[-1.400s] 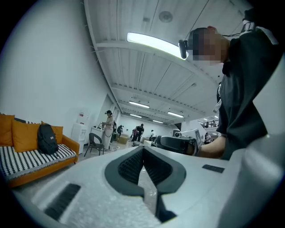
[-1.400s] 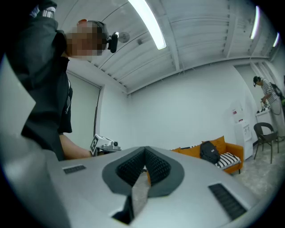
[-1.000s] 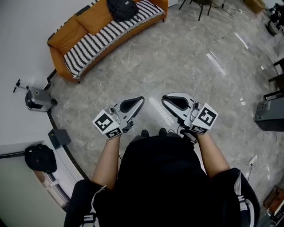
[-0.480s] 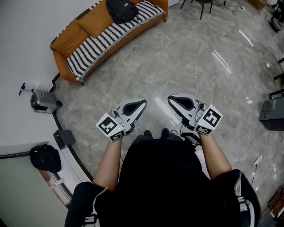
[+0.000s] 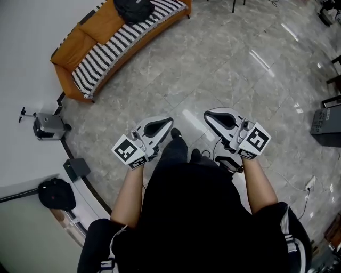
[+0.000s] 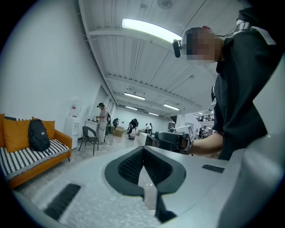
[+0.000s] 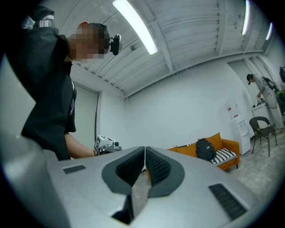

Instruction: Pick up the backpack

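Note:
A black backpack (image 5: 133, 9) rests on the orange sofa (image 5: 68, 56) with a striped seat at the top left of the head view, far from both grippers. It also shows small in the left gripper view as the backpack (image 6: 38, 135) and in the right gripper view as the backpack (image 7: 205, 149). My left gripper (image 5: 169, 124) is held in front of the person's body, shut with nothing in it. My right gripper (image 5: 207, 115) is held beside it, also shut and empty. The two point toward each other over the grey tiled floor.
A small grey machine (image 5: 48, 126) stands by the white wall at left. A second black bag (image 5: 56, 194) lies at lower left near a dark box (image 5: 77, 168). A dark cabinet (image 5: 326, 127) stands at the right edge. Chairs and people (image 6: 103, 119) are at the room's far end.
The view has shifted so the sofa and backpack sit nearer the top edge. A foot has stepped forward between the grippers. Both grippers stay shut.

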Tool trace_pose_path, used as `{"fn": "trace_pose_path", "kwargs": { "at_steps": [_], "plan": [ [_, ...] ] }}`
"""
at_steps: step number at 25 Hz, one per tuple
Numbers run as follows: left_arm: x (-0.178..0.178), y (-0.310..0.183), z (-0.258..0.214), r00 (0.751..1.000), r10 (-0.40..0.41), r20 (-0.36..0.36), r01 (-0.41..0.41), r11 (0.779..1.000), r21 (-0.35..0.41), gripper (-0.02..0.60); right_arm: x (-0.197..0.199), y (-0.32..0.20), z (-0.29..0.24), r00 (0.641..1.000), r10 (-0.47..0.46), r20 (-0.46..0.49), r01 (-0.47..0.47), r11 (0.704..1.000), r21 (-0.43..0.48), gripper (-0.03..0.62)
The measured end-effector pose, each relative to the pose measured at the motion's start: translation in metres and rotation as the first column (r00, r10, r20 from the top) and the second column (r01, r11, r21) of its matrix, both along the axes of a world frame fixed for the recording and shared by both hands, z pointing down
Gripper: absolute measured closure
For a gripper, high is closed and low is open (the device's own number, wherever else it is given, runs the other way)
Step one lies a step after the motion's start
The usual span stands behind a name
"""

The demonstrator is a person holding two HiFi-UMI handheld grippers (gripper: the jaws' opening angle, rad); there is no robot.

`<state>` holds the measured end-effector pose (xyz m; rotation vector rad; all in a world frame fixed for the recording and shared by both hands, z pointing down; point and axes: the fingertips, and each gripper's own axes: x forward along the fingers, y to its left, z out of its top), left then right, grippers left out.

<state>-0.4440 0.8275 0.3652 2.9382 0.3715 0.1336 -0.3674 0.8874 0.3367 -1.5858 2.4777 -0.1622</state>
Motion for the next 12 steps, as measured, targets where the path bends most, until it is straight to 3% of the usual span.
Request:
{"fn": "trace_pose_path", "kwargs": {
  "at_steps": [7,12],
  "plan": [
    [0.026,-0.041,0.011,0.999,0.031,-0.011,-0.031,0.999,-0.037,0.575,0.026,-0.041,0.005,1.0,0.024,-0.013,-0.025,0.999,-0.026,0.566],
    [0.051,-0.099,0.013,0.999,0.023,-0.038,-0.026,0.997,-0.07,0.575,0.051,-0.096,0.006,0.999,0.021,-0.035,-0.023,0.998,-0.053,0.566]
  ]
}}
